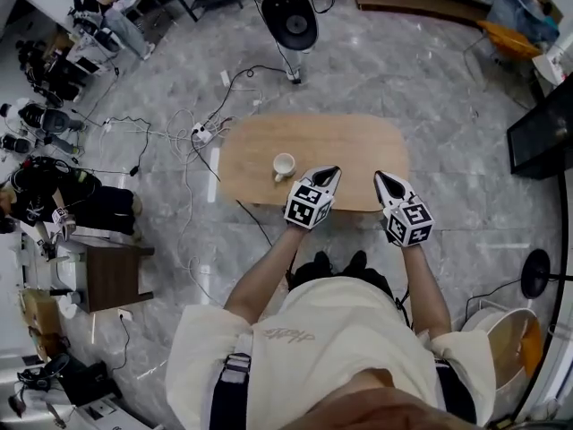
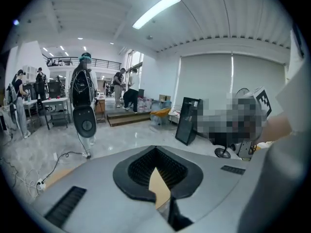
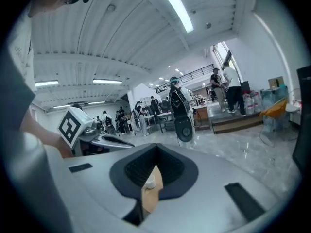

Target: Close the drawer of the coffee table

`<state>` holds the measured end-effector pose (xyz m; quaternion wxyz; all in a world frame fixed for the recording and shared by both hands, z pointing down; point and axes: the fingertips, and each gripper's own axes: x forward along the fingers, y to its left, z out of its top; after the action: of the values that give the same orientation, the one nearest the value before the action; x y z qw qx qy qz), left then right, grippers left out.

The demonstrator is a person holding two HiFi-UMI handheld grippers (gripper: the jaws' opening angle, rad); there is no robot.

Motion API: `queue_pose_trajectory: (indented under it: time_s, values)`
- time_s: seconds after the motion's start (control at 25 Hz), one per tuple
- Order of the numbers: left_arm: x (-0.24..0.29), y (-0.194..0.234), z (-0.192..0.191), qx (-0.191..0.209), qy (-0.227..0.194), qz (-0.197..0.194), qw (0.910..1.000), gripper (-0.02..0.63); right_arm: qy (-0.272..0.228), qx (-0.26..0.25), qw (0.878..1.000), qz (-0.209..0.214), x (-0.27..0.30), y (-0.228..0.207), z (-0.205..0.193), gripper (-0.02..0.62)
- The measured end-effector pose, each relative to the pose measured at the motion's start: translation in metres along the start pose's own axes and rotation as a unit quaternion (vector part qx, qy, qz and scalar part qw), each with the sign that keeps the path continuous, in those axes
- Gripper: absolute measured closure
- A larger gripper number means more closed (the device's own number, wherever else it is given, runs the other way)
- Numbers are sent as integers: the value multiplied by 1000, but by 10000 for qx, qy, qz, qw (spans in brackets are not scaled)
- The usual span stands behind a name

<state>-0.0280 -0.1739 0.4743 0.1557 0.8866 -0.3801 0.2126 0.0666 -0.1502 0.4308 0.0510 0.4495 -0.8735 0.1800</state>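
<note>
The left claw (image 1: 328, 174) and right claw (image 1: 382, 180), both pressed together on nothing, hover side by side over the near long edge of the oval wooden desk (image 1: 349, 141), whose drawer is out of sight, probably just beneath them, equally near each.

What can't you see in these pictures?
Drawer: shows in no view; in the head view the coffee table top covers whatever is beneath.
Cup: too small in the head view to see inside; in the right gripper view the right gripper blocks most of it.
Left gripper view: a mosaic patch covers part of the room.
</note>
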Motion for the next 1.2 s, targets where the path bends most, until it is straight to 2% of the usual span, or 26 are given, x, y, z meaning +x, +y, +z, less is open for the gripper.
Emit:
queue_pose_trajectory:
  time_s: [0.32, 0.52, 0.88, 1.2]
  values:
    - [-48, -7, 67, 243, -733, 13, 9970, 601, -504, -389, 9980, -58, -27, 25, 74, 600]
    - [-74, -5, 80, 346, -986, 52, 9945, 601, -471, -516, 9975, -88, -34, 45, 88, 601]
    - [-111, 1, 104, 410, -1299, 102, 9906, 601, -740, -925, 9928, 165, -48, 84, 119, 601]
    - [-118, -6, 127, 565, -1526, 45, 9867, 601, -1044, -1250, 9862, 311, -55, 98, 144, 601]
